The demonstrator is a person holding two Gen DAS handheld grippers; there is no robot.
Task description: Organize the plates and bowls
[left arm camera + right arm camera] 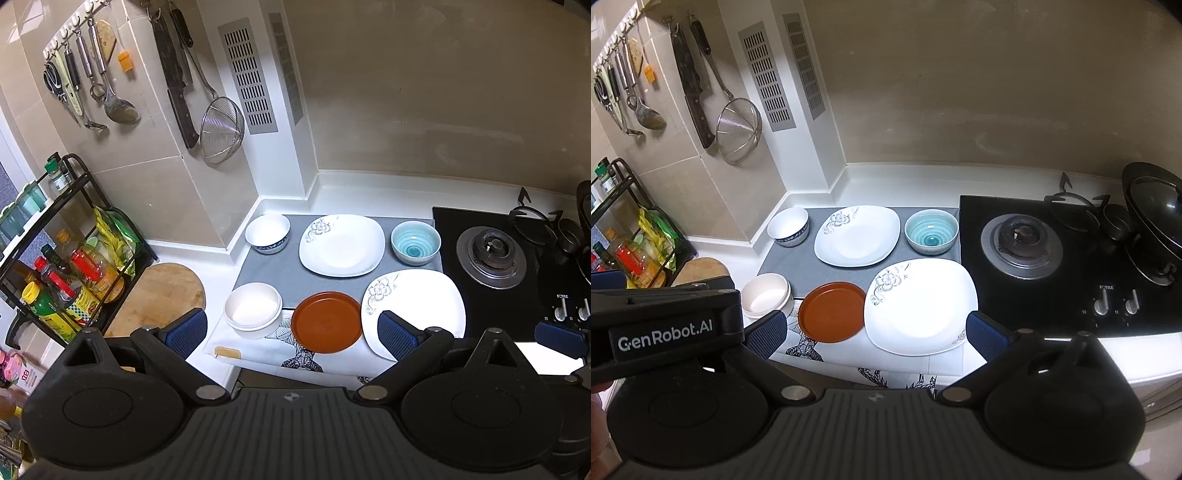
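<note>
On a grey mat (280, 273) lie two white square plates with flower prints, one at the back (341, 245) (857, 236) and one at the front right (413, 310) (919, 306). A brown round plate (327, 321) (831, 312) sits front centre. A cream bowl (253, 310) (766, 297) is front left, a white blue-rimmed bowl (267, 232) (788, 225) back left, a teal bowl (415, 242) (931, 230) back right. My left gripper (291, 334) and right gripper (877, 334) hover open and empty above the counter's front edge.
A black gas hob (491, 254) (1027, 240) with a wok (1156, 214) is to the right. A condiment rack (66, 266) and a wooden board (162, 291) are to the left. Utensils and a strainer (221, 129) hang on the wall.
</note>
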